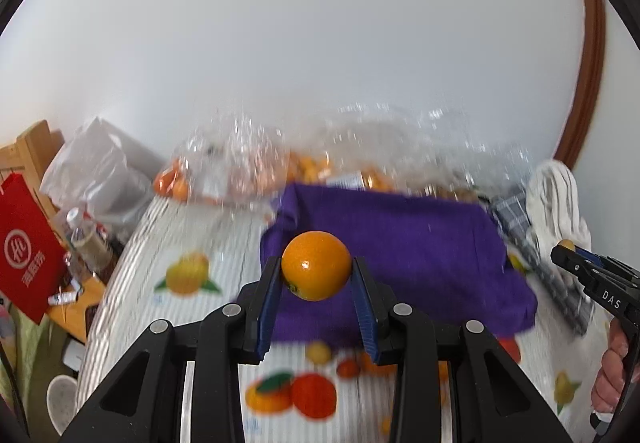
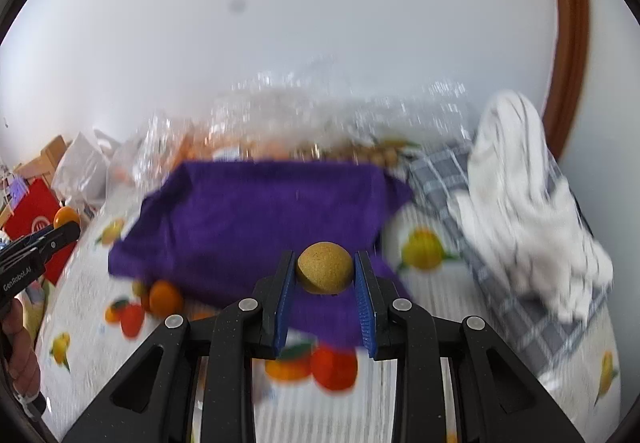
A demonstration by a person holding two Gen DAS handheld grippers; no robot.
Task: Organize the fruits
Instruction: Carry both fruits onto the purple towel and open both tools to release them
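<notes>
left tongs [image 1: 316, 271] grip orange [image 1: 316, 270] | right tongs [image 2: 325, 273] grip brownish-yellow fruit [image 2: 325, 271] | both above purple cloth [image 1: 400, 243], probably for sorting into bags

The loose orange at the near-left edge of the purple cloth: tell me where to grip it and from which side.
Take the loose orange across its widest middle, coming from above. It is round, so any opposed pair of sides works. It rests on the tablecloth against the purple cloth, so the top is clearest. Both grippers are full now; one must unload first.
</notes>
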